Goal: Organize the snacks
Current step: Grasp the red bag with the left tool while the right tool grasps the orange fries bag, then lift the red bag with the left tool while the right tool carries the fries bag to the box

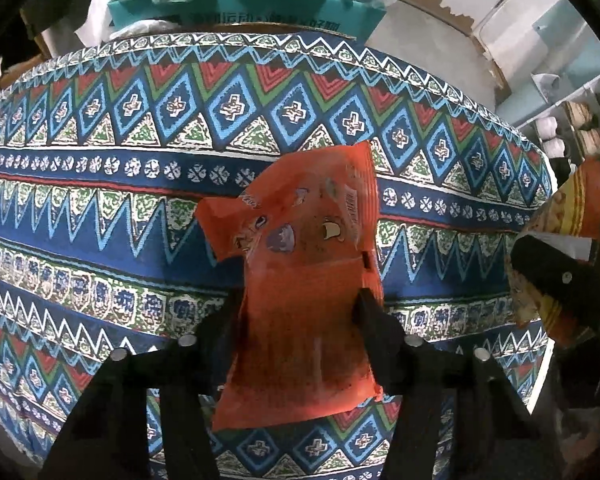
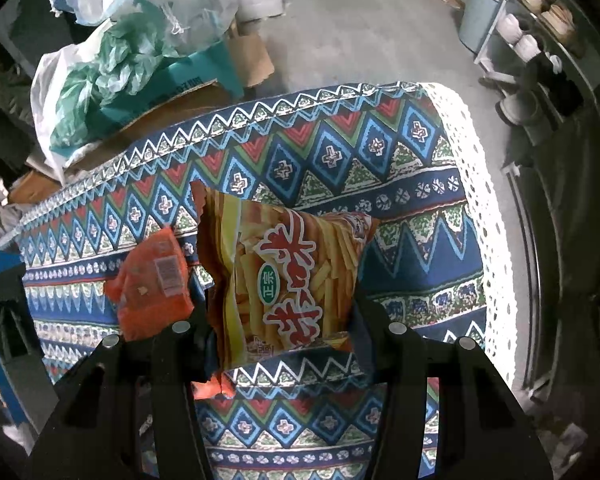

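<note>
Two snack packets are in view, one in each gripper, both held over a desk covered by a patterned cloth (image 1: 100, 208). In the left wrist view, the left gripper (image 1: 298, 304) fills the lower middle of the frame, its jaws clamped on the orange packet (image 1: 300, 320), which stands up to the centre of the frame; the print on it is too blurred to read. At the right edge of that frame the right gripper (image 1: 556, 276) shows only in part, cut off by the lens rim. In the right wrist view, the right gripper (image 2: 282, 316) sits at lower centre, jaws pressed against both sides of the yellow chips packet (image 2: 284, 276), with the orange packet (image 2: 152, 292) just to its left. Beyond the desk, in the upper left of the frame, lie crumpled plastic bags (image 2: 112, 64) over a teal box (image 2: 204, 68); a shoe rack (image 2: 540, 20) stands at upper right.
</note>
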Tool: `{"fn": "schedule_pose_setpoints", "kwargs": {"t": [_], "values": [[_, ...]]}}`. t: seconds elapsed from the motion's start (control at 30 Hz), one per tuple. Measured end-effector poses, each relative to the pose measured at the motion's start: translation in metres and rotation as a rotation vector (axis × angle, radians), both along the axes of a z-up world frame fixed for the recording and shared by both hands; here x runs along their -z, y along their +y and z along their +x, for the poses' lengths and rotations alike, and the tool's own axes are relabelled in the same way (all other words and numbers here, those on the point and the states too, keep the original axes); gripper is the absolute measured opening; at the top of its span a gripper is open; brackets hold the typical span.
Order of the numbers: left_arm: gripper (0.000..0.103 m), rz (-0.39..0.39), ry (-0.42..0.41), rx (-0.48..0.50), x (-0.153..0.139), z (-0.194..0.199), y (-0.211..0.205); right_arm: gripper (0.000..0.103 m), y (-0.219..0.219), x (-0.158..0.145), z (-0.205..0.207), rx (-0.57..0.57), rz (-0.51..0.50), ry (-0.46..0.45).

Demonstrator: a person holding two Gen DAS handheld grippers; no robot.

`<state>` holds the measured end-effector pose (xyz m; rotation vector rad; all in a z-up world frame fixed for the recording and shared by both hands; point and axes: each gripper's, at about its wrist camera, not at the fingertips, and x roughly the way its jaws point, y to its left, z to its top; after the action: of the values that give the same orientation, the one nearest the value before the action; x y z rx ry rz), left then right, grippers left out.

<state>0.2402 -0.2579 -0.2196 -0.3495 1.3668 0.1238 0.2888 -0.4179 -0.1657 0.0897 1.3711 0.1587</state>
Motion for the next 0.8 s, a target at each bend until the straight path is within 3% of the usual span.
{"fn": "schedule_pose_setpoints", "kwargs": {"t": [0.3,0.8], "values": [[0.040,0.024,-0.013,0.042,-0.016,-0.004,0.017,0.051,0.011,-0.009,-0.007,-0.031,0.004,-0.015],[0.040,0.045,-0.094,0.072,-0.067,-0.033,0.078,0.051,0.054,-0.041,-0.031,-0.120,-0.004,-0.062]]}}
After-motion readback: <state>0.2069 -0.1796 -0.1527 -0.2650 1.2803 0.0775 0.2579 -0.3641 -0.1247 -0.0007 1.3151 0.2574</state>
